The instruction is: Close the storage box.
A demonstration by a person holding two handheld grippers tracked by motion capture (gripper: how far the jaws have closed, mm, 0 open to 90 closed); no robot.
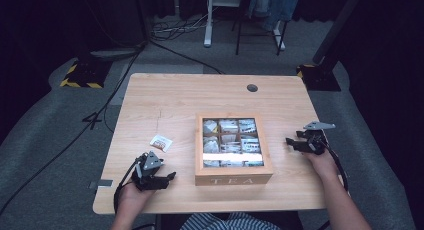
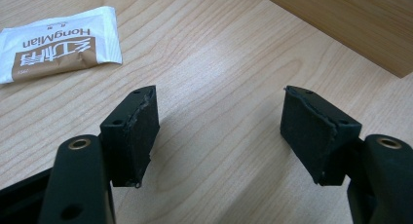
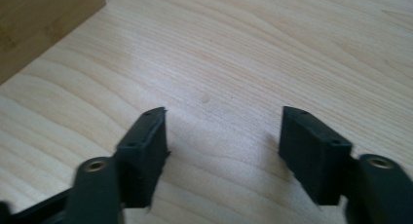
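White-and-brown sachet [image 2: 56,41], black pads [image 2: 141,136]

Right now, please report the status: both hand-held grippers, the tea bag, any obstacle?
Left hand-held gripper open, empty. Right hand-held gripper open, empty. Tea bag flat on table, left of tea box. Nothing in the way.

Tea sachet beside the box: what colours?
White with a brown band, clearest in the left gripper view: sachet.

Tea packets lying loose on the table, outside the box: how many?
1: a white-and-brown packet lies left of the tea box, just beyond the open left gripper. The box could hide others.
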